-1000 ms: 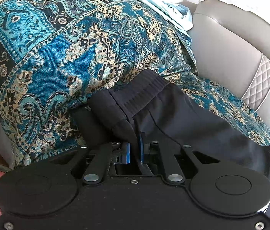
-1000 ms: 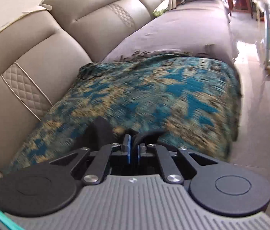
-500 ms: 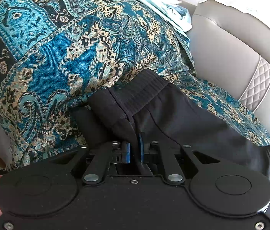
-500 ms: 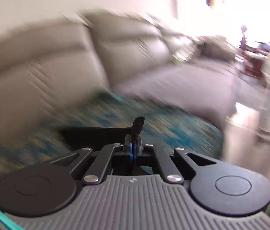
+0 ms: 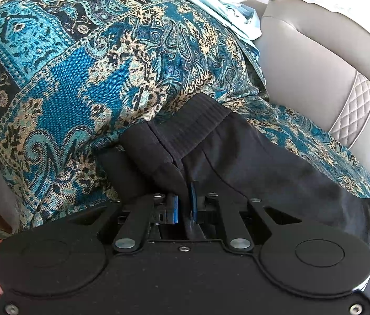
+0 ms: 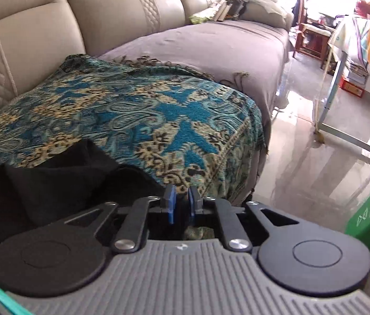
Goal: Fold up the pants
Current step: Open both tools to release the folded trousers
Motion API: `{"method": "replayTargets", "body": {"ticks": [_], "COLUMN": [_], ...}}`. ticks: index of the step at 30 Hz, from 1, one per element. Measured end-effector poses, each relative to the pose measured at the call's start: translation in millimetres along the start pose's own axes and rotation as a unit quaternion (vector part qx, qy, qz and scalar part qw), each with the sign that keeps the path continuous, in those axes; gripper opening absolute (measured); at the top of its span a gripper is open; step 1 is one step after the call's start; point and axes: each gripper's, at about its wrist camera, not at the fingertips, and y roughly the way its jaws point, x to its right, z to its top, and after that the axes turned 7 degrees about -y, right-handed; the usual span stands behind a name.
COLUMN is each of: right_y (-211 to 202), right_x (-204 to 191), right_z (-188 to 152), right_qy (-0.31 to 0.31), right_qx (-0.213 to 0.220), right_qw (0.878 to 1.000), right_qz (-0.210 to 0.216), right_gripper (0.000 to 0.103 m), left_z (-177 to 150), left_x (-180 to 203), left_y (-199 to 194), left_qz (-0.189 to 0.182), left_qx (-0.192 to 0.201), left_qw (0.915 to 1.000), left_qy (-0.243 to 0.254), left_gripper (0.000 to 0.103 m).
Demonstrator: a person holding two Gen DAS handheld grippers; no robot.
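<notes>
A pair of black pants is laid across a teal paisley throw that is draped over a beige leather sofa. A fold of the black fabric near the ribbed waistband is clamped between the blue pads of the left gripper; the waistband is seen just ahead of the jaws, and the rest of the garment runs off to their right.

In the right wrist view, the right gripper is seen with its jaws opening; a gap shows between the blue pads and no cloth is pinched there. The bunched black pants lie just to the left of these jaws, on the throw. A grey seat cover lies ahead, beyond the throw's fringe.
</notes>
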Motion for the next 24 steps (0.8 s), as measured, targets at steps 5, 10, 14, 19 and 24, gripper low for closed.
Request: {"method": "replayTargets", "body": {"ticks": [5, 10, 14, 19, 24], "right_y": [6, -17, -38, -53, -54], "right_x": [16, 13, -5, -38, -70], "right_z": [-4, -2, -2, -3, -5], "right_qy": [0.041, 0.059, 0.047, -0.008, -0.085], "right_qx": [-0.010, 0.045, 0.084, 0.088, 0.082], "right_qw": [0.999, 0.997, 0.991, 0.970, 0.969], "right_qz": [-0.029, 0.001, 0.096, 0.225, 0.218], "right_gripper": [0.059, 0.076, 0.084, 0.093, 0.094], "left_z": [2, 0, -4, -21, -62], "left_x": [1, 9, 32, 82, 149], "left_y": [-2, -23, -52, -82, -95], "left_qz": [-0.004, -0.011, -0.026, -0.095, -0.203], "left_qx": [-0.001, 0.023, 0.064, 0.084, 0.020], "left_qw": [1.0000, 0.9995, 0.9956, 0.9784, 0.9460], "left_qy": [0.005, 0.017, 0.064, 0.163, 0.252], "left_gripper": [0.013, 0.043, 0.053, 0.064, 0.065]}}
